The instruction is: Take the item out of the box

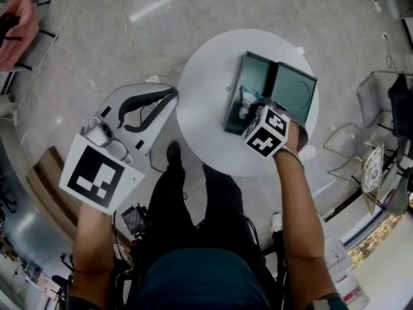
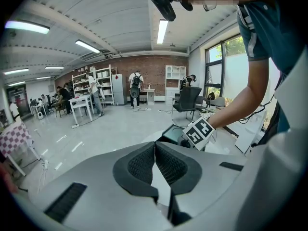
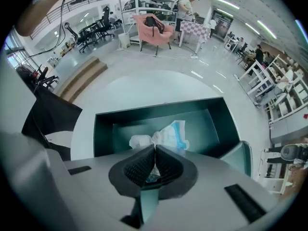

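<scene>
A dark green box lies uncovered on a round white table, its lid resting beside it on the right. Inside the box is a crumpled white and blue packet. My right gripper reaches down into the box. In the right gripper view its jaws are closed, with the near edge of the packet pinched between the pads. My left gripper hangs over the floor to the left of the table, shut and holding nothing.
Cables trail across the grey floor around the table. A clear chair stands at the right, a pink chair at the far left and a wooden step near my left arm. My legs are under the table's near edge.
</scene>
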